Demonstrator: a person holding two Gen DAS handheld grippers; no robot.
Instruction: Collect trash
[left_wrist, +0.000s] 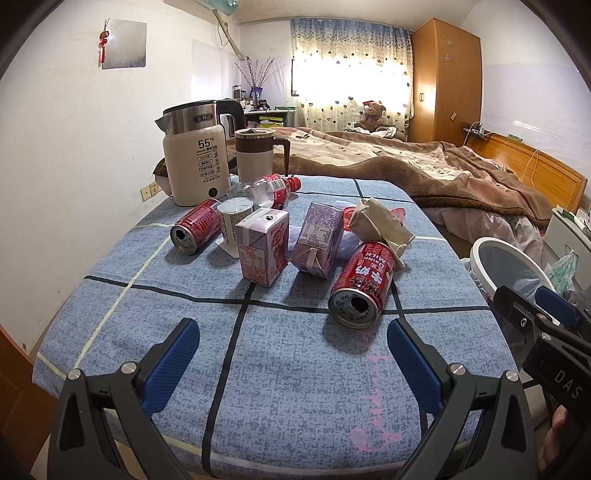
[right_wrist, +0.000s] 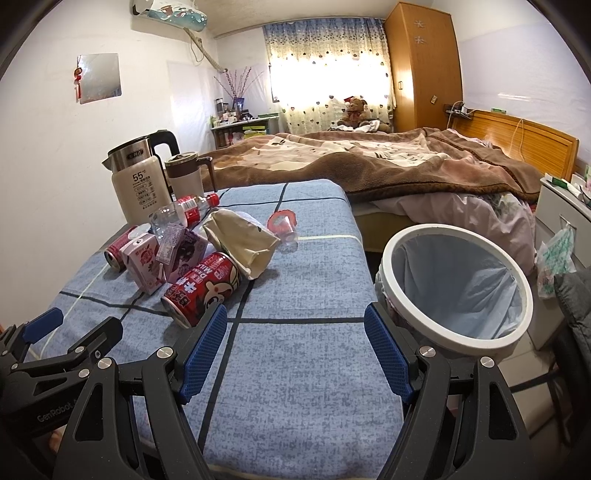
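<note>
Trash lies on a table with a blue checked cloth (left_wrist: 295, 369): a red milk can (left_wrist: 360, 286) on its side nearest me, a second red can (left_wrist: 194, 229), two purple drink cartons (left_wrist: 263, 246) (left_wrist: 318, 240), a crumpled paper bag (left_wrist: 380, 225) and a clear plastic bottle (left_wrist: 264, 190). A white-rimmed bin (right_wrist: 458, 286) with a blue liner stands by the table's right edge. My left gripper (left_wrist: 293, 354) is open and empty, just short of the near can. My right gripper (right_wrist: 295, 349) is open and empty over the table's front right, left of the bin.
An electric kettle (left_wrist: 195, 162) and a lidded mug (left_wrist: 255, 155) stand at the table's back left. A small white tin (left_wrist: 234, 221) and a red wrapper (right_wrist: 282, 221) also lie there. A bed (right_wrist: 369, 158) with a brown blanket is behind.
</note>
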